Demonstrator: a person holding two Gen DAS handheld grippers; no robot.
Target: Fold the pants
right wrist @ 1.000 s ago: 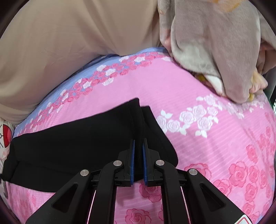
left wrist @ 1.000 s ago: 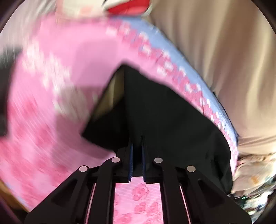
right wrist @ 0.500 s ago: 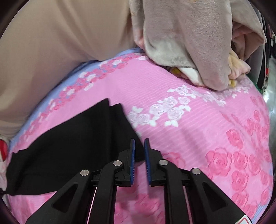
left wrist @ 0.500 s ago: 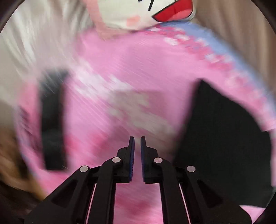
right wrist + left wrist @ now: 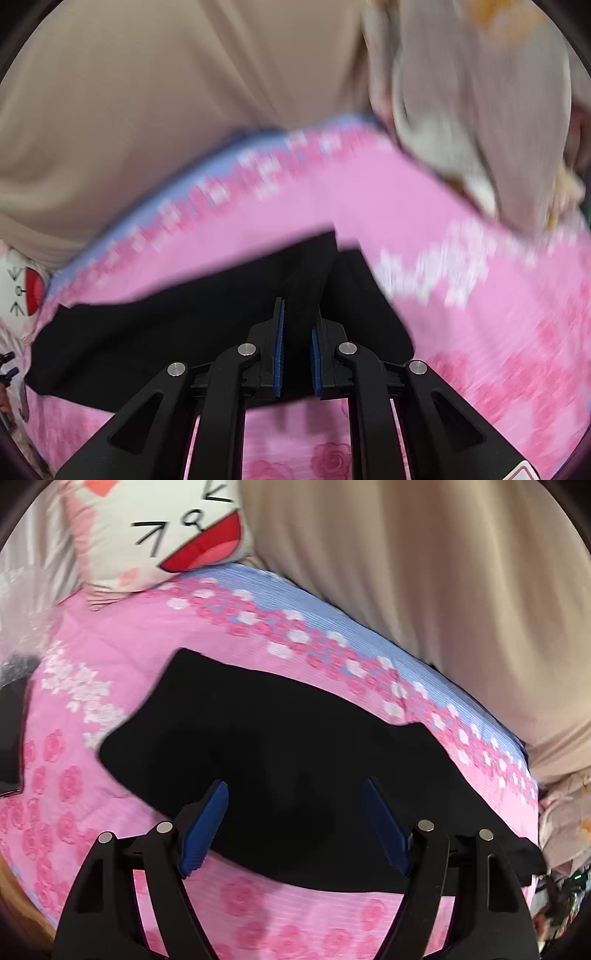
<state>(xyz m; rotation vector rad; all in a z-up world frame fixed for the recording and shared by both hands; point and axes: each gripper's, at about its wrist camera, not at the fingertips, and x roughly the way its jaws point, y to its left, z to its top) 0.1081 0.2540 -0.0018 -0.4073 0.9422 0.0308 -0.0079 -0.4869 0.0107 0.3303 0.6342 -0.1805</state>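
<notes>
Between right gripper [image 5: 297, 339] pads: black folded pants [image 5: 207, 325] edge, jaws closing on it. Left gripper [image 5: 295, 812] opening, empty, above pants.

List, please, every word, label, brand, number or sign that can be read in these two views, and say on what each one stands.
No readable text in either view.
The cushion carries only a drawn cartoon face, no letters.
A red-and-white sticker on the right tool's frame is cut off at the picture's edge; unreadable.
The black pants and the pink floral sheet show no label.
</notes>
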